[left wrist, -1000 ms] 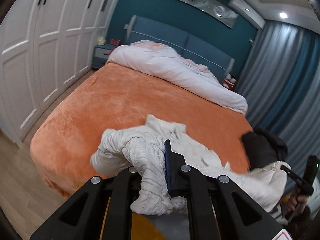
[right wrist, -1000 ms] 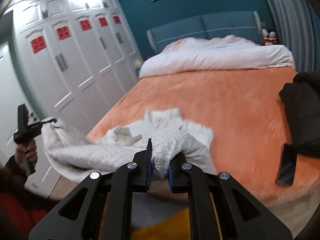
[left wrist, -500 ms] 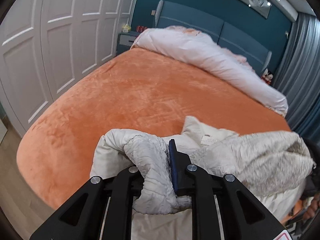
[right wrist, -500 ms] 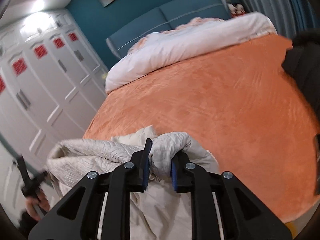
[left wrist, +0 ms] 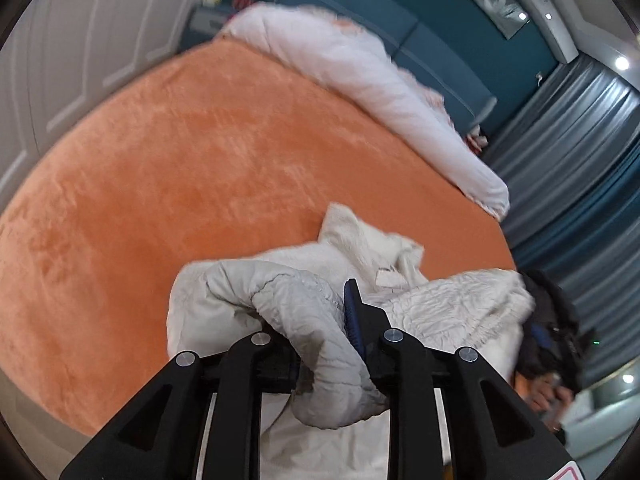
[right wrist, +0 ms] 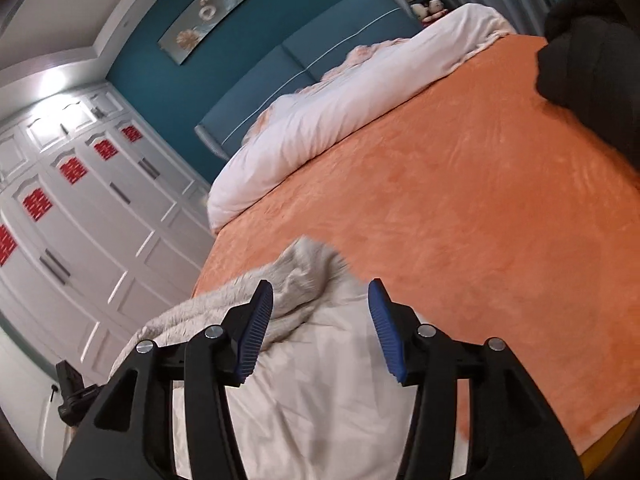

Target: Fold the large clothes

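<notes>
Jaws of the left gripper (left wrist: 320, 332) pinched on a thick roll of the cream coat (left wrist: 280, 304); only the blue pad of one finger shows, the other is buried under fabric. Pinched bunch looks like a sleeve or cuff, quilted shell outside, paler lining below.

Coat lies at the near edge of the bed (left wrist: 168, 168), part on the orange cover, part hanging off the edge toward the person. Fleecy collar or hood piled toward the bed's near right corner in the left wrist view.

Right gripper (right wrist: 320, 320): jaws spread wide, holding nothing, hovering over the coat, smooth lining below and fleecy trim just ahead. Left gripper not clearly visible from this side.

Other items: white duvet (right wrist: 340, 92) bunched along the head edge, dark garment (right wrist: 592, 64) at the right edge of the bed, white wardrobe (right wrist: 92, 216) beside the left edge.

Handling, judged: padded, soft, bulky, moderately heavy for cloth; it will sag and slump rather than hold a crease. Lining looks slick, so a thin pinch may slip. Better hold: seams, cuffs, hem corners or shoulder, taking a full fold of fabric.
</notes>
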The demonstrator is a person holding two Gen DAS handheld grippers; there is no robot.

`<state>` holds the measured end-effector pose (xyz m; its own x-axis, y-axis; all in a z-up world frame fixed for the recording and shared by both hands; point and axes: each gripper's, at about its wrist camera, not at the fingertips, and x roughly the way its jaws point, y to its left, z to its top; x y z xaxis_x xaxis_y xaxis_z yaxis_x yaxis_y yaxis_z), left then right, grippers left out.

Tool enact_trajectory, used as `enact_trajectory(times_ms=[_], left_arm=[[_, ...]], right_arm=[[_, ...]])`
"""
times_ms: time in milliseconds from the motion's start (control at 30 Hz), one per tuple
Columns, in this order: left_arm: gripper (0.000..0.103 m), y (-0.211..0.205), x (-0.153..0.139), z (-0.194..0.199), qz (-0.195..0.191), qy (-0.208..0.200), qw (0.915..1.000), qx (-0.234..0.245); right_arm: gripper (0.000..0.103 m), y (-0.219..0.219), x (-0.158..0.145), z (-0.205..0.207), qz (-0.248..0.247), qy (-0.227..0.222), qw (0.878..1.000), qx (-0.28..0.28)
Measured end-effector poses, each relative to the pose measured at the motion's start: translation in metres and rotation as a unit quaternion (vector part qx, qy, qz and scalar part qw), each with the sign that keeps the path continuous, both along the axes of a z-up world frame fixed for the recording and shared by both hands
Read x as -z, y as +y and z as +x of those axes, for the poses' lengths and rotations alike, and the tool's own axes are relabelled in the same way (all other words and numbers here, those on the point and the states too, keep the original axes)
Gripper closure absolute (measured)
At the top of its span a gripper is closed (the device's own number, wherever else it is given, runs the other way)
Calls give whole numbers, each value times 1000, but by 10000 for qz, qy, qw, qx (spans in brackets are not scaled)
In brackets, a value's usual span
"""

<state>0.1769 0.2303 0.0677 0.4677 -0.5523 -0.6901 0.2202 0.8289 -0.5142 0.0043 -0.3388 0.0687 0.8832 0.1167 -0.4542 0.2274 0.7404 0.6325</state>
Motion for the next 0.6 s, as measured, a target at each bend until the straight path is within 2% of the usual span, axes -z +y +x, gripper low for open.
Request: enact_trajectory(times_ms=[100, 200, 267, 333, 433, 467, 500, 533, 600], left_arm=[[80, 7, -1, 10, 225, 430, 9981, 379], [80, 12, 4, 21, 497, 984, 9913, 717], [80, 16, 5, 26, 378, 1214, 9891, 746], [81, 13, 8, 30, 408, 1308, 9886, 623], [81, -6, 9, 32, 752, 1146, 9896, 431], [81, -9, 9, 33, 774, 1147, 9898, 337], [81, -9, 10, 36, 765, 1182, 9897, 268], [81, -8, 10, 38, 731, 1245, 9893, 191], [81, 2, 7, 41, 475, 1427, 9885, 143]], right_arm=[[54, -6, -6, -8, -115, -30, 9999, 118], [53, 2, -7, -8, -460, 135, 9989, -11], [37, 10, 3, 4, -637, 399, 9969, -231], [35, 18, 22, 22, -655, 757, 9940, -439], [37, 41, 51, 54, -900, 1256, 9860, -634], [43, 50, 60, 65, -1011, 1412, 9819, -757], [69, 60, 66, 75, -1194, 1583, 9763, -867], [89, 66, 68, 80, -1370, 1714, 9714, -910], [96, 62, 64, 75, -1323, 1576, 9749, -850]])
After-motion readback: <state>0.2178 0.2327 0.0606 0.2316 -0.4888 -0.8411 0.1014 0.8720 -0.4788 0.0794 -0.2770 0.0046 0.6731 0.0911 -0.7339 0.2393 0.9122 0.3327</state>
